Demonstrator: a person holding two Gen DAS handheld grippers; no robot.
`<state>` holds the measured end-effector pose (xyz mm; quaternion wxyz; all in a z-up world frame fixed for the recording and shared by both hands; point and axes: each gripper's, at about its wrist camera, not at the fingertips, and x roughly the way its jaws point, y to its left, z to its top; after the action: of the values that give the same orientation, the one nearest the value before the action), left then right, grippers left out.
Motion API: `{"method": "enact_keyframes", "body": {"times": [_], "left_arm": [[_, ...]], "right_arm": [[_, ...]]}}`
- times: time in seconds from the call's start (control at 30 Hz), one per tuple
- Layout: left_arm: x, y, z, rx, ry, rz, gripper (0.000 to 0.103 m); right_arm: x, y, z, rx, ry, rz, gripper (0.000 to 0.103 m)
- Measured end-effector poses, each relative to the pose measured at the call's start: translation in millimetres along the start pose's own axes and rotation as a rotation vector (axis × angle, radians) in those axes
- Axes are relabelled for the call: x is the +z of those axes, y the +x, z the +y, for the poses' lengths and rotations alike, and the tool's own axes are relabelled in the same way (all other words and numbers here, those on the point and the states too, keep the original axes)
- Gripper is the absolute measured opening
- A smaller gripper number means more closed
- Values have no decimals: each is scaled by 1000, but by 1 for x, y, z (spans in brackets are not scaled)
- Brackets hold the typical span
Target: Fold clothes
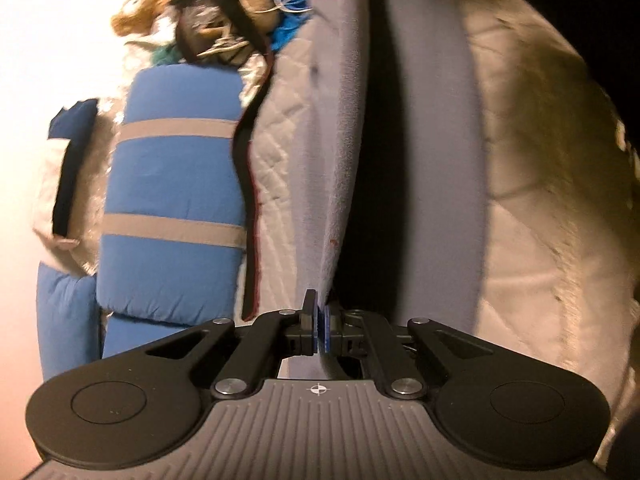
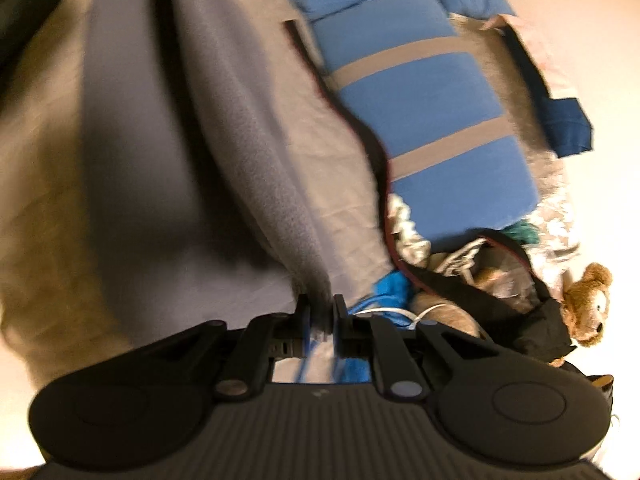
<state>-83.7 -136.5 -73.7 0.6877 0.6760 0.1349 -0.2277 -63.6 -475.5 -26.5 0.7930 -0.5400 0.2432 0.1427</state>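
Jaws of the left gripper [image 1: 320, 320] and the right gripper [image 2: 320, 320] are each pinched on an edge of the grey fleece garment [image 1: 340, 120], which is stretched between them above the quilted bed [image 1: 540, 200]. Equal tension should be kept, so the fold falls straight, away from the blue pillow [image 1: 172, 200].

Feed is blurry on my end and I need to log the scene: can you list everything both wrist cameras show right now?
Grey fleece garment: one, grey, hanging between both tools, an edge pinched in each.
Quilted bed cover: one, beige-white, under the garment.
Blue padded cushion with grey bands: one, beside the cover's dark edge.
Brown teddy bear: one, by the clutter pile.
Dark navy cloth: one, beyond the cushion.
Bright blue fabric: one, near the right tool.
Left tool: black, shut on the garment.
Right tool: black, shut on the garment.
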Motion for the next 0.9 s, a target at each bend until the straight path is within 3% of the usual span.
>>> {"method": "enact_keyframes", "body": {"times": [0.17,0.5,0.73,0.8,0.83,0.9], "left_arm": [[0,0,-16,-55,16,4,3],[1,-1,-25,-49,62,11,3],[-3,3,-32,-81,27,7,3],[-4,3,-36,-93,35,0,3],[-5,3,-38,-92,46,-5,4],[-7,3,-43,-76,74,-11,6]], "right_arm": [[-9,-5,27,24,-35,18,10],[-15,-8,59,14,-180,54,10],[-22,-8,75,15,-234,69,10],[-22,-9,77,3,-236,63,18],[-22,-11,77,3,-234,59,33],[-21,-14,77,3,-229,53,44]]}}
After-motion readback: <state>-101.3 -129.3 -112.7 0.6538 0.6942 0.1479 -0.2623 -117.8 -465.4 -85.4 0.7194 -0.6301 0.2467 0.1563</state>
